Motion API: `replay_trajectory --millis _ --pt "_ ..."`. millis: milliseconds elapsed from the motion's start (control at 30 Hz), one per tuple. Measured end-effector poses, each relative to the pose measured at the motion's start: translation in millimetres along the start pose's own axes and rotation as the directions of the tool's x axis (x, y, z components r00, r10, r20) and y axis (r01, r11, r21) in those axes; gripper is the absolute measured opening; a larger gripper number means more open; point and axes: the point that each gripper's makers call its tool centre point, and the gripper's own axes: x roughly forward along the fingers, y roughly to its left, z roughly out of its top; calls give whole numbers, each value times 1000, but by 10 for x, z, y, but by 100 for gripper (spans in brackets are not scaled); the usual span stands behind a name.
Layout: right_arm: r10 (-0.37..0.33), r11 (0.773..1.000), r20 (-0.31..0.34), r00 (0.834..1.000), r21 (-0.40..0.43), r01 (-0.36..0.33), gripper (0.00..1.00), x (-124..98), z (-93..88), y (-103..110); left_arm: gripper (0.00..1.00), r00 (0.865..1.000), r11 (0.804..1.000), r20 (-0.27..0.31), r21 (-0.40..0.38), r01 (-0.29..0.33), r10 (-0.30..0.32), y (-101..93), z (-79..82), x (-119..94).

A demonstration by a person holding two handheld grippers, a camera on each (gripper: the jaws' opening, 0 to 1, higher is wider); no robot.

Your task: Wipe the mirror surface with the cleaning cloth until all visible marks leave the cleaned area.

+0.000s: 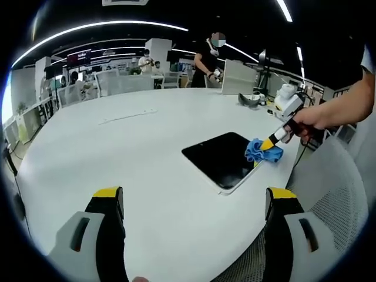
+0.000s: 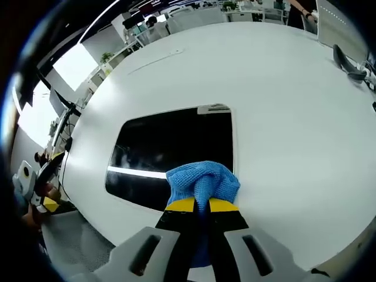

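Your mirror [image 2: 176,153] lies flat on the white table, a dark rectangular pane (a bright light streak reflects across it). Your blue cloth [image 2: 202,182] sits bunched on its near edge, pinched between jaws.

you see a soft, nubbly blue cloth [image 2: 202,181] on the glossy dark mirror [image 2: 170,150], which reflects a light strip, set on a smooth matt white table [image 2: 282,94].

Bright overhead strip light, fisheye-warped edges.
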Motion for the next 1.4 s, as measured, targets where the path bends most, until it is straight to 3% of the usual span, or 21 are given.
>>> replay_trajectory --millis 567,900,1400 --pt "-13 1000 8 1000 -10 13 1 149 290 -71 99 1000 1000 -10 8 0 0 0 -6 17" --pt "-26 1000 40 999 -14 27 0 290 589 -150 99 1000 1000 -16 0 -2 2 21 -26 39" --pt "-65 998 39 997 -12 65 0 417 897 -215 99 1000 1000 -3 -11 -13 13 49 -7 33"
